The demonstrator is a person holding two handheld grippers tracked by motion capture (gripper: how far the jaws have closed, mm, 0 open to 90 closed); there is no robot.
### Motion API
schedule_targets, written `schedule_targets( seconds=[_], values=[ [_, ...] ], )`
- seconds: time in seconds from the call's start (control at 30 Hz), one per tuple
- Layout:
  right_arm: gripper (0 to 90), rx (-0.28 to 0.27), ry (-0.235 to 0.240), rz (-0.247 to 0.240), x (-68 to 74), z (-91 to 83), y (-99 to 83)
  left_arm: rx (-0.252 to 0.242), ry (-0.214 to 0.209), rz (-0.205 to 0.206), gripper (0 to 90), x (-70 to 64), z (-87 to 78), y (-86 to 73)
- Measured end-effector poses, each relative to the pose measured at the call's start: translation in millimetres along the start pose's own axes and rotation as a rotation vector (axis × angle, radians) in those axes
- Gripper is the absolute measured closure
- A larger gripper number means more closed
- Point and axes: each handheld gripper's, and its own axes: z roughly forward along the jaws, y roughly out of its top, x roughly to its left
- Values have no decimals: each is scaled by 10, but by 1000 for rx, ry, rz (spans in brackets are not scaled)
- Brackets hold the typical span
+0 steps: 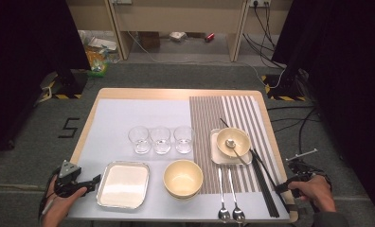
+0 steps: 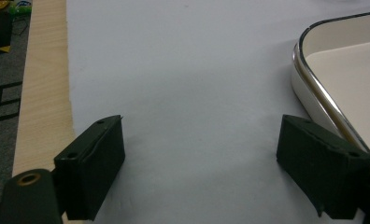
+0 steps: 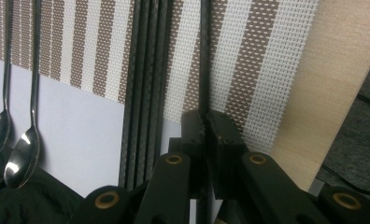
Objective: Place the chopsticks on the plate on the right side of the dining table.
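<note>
My right gripper (image 3: 205,120) is shut on a thin black chopstick (image 3: 204,65) that slants over the striped placemat (image 3: 262,51). In the high view this gripper (image 1: 281,187) sits at the table's front right corner, and the held chopstick (image 1: 267,170) angles away from the other black chopsticks (image 1: 263,187) lying beside it. My left gripper (image 1: 90,181) rests open at the front left, just left of the white chrome-rimmed tray (image 1: 124,184). Its jaws (image 2: 202,163) stand wide apart over the bare pale mat, and the tray's rim (image 2: 314,88) is close to the right jaw.
Three clear glasses (image 1: 160,139) stand in a row mid-table. A cream bowl (image 1: 183,178) sits at the front centre. A square plate (image 1: 218,153) carries a bowl (image 1: 233,142) with a spoon in it. Two spoons (image 1: 229,201) lie at the front edge, seen also as spoons (image 3: 15,140).
</note>
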Motion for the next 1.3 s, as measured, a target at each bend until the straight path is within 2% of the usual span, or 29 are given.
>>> schedule_targets(
  seconds=[0.23, 0.27, 0.5, 0.57, 0.6, 0.73, 0.77, 0.8, 0.87, 0.9, 0.97, 1.07, 1.13, 1.3],
  values=[
    [857, -8, 23, -4, -32, -6, -12, 13, -6, 2, 145, 4, -10, 5],
    [857, -14, 24, -17, -37, -5, -16, 9, -3, 1, 146, 2, -7, 4],
    [861, -16, 3, -41, 9, -16, -27, 12, -6, 1, 146, 3, -9, 5],
    [860, -32, -5, -66, -8, -19, -18, 12, -6, 2, 146, 3, -9, 5],
    [861, -26, -13, -39, 10, -36, -15, 12, -6, 2, 146, 4, -10, 5],
    [861, -30, -28, -51, -2, -86, 5, 5, -2, 0, 146, 1, -4, 2],
    [861, -49, -34, -81, -22, -98, 15, 8, -4, 1, 146, 2, -7, 3],
    [861, -51, -36, -71, -14, -121, 22, 5, -2, 1, 146, 1, -4, 2],
    [861, -54, -46, -57, 3, -154, 43, 13, -6, 2, 146, 3, -10, 5],
    [861, -57, -57, -73, -7, -169, 60, 12, -5, 2, 146, 3, -9, 5],
    [860, -71, -66, -65, 5, -211, 94, 5, -2, 0, 146, 1, -4, 2],
    [861, -90, -83, -91, 9, -274, 165, 5, -2, 1, 146, 2, -4, 2],
    [861, -91, -90, -91, 41, -307, 212, 6, -3, 0, 146, 2, -4, 2],
    [860, -106, -108, -128, 119, -394, 373, 8, -3, 1, 146, 3, -6, 3]
  ],
)
